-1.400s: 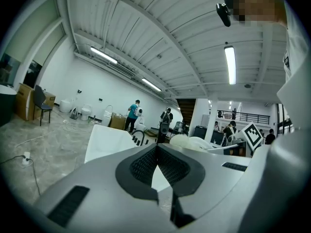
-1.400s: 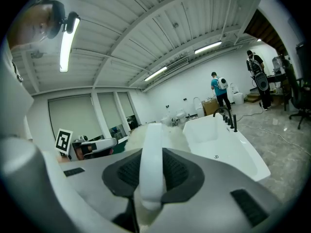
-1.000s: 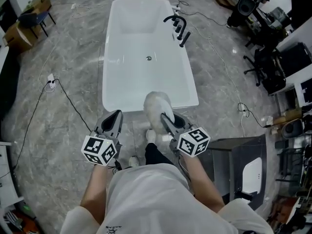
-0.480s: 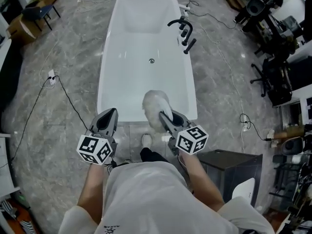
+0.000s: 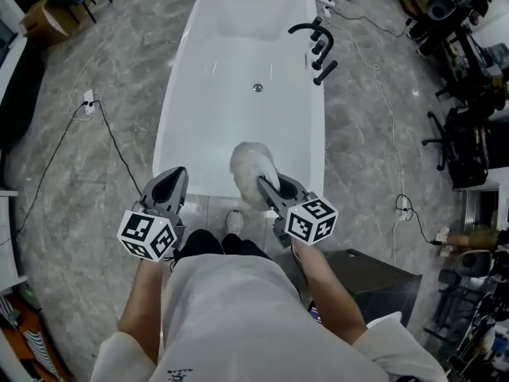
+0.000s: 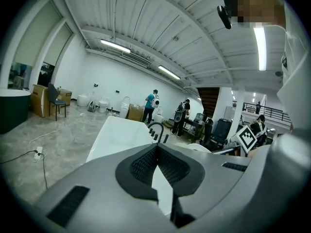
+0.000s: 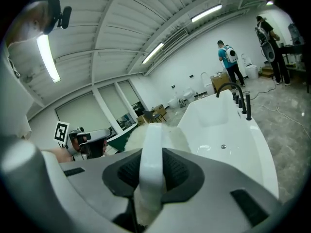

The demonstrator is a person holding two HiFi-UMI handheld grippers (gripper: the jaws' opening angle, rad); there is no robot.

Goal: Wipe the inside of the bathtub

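The white bathtub [image 5: 181, 94] stretches away from me on the marble floor, with a black faucet [image 5: 315, 40] on its right rim and a drain [image 5: 257, 87] mid-floor. My right gripper [image 5: 267, 185] is shut on the white handle [image 7: 151, 159] of a fluffy white duster [image 5: 250, 165], whose head hangs over the tub's near end. My left gripper [image 5: 176, 173] hovers just short of the near rim, shut with nothing between its pads [image 6: 146, 161]. The right gripper view shows the bathtub [image 7: 233, 125] and its drain [image 7: 223, 146] ahead.
A power socket with a black cable [image 5: 87, 102] lies on the floor left of the tub. A dark cabinet [image 5: 370, 281] stands to my right. Chairs and equipment [image 5: 469, 62] crowd the far right, with boxes [image 5: 48, 18] at top left. People [image 6: 151, 103] stand far behind the tub.
I have stepped closer to the tub's near end, so the tub sits nearer and slightly rightward in view. Both grippers keep their pose, the right still holding the duster.
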